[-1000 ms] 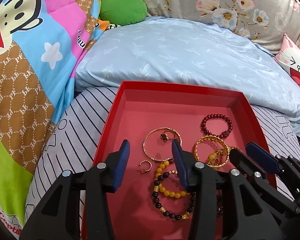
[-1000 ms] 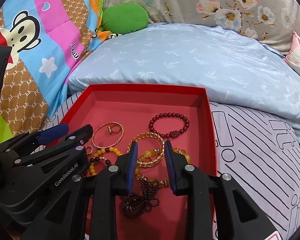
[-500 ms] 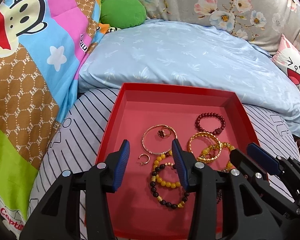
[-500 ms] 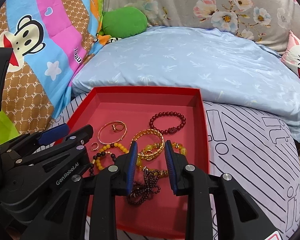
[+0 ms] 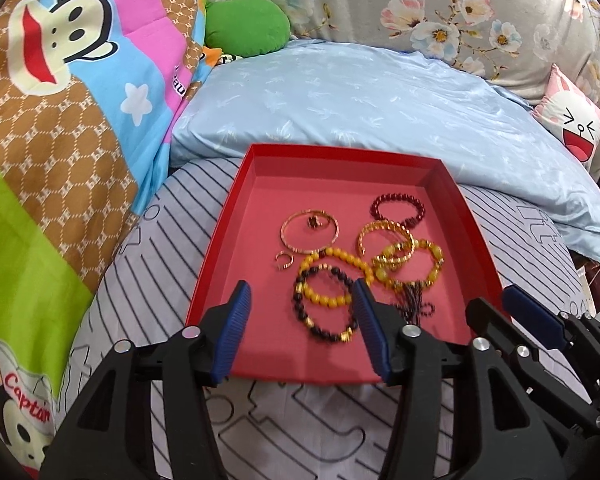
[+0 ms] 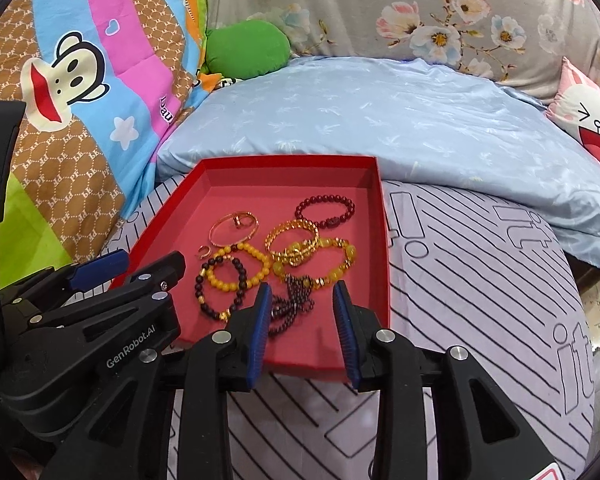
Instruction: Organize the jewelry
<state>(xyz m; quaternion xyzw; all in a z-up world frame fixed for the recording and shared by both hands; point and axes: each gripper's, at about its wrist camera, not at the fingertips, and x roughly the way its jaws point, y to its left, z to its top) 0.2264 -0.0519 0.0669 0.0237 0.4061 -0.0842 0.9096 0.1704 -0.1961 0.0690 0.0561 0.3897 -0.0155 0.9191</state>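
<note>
A red tray lies on a striped pillow and holds loose jewelry. In it are a dark red bead bracelet, a thin gold bangle, a yellow bead bracelet, a dark bead bracelet and tangled gold chain bracelets. My left gripper hovers over the tray's near edge, its jaws opening with nothing between them. My right gripper hangs beside it on the right over the near edge, jaws also opening and empty. Neither touches the jewelry.
The striped pillow stretches right of and in front of the tray. A pale blue pillow lies behind it. A cartoon monkey quilt rises at left, and a green cushion and a floral cover are at the back.
Both grippers have drawn back from over the jewelry to the tray's near edge, and both jaws stand wider. The jewelry has not moved.
</note>
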